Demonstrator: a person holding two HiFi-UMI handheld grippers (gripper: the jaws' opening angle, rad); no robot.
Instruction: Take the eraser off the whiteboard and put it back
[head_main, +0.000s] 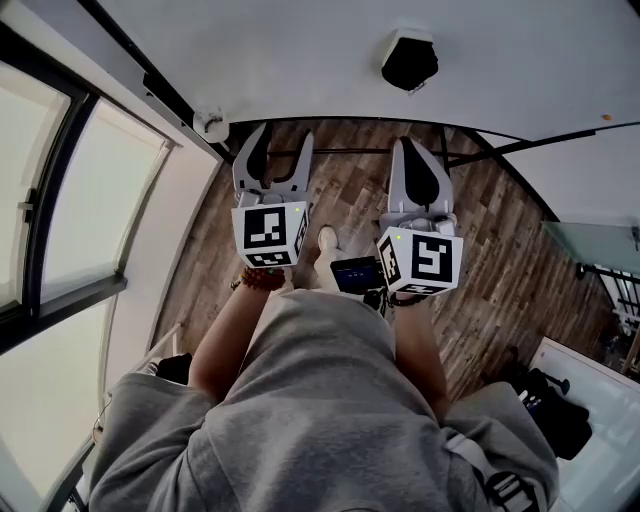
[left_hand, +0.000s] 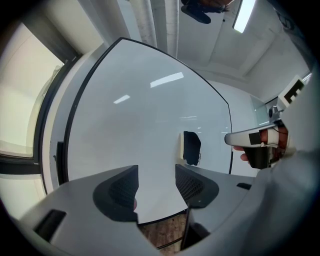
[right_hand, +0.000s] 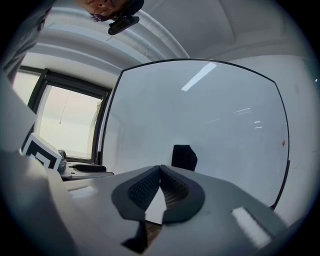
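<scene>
The black eraser (head_main: 409, 60) clings to the white whiteboard (head_main: 300, 50) ahead of me. It also shows in the left gripper view as the eraser (left_hand: 191, 148) and in the right gripper view as the eraser (right_hand: 184, 157). My left gripper (head_main: 285, 140) points at the board, short of it, its jaws open with nothing between them (left_hand: 156, 185); the eraser lies to the right of its line. My right gripper (head_main: 412, 145) is shut and empty, its tips meeting (right_hand: 160, 172) just below the eraser, apart from it.
A large window (head_main: 60, 230) runs along the left. Wood floor (head_main: 500, 270) lies below the board's lower edge (head_main: 340, 122). A black bag (head_main: 555, 410) sits at the lower right beside a white surface (head_main: 610, 400).
</scene>
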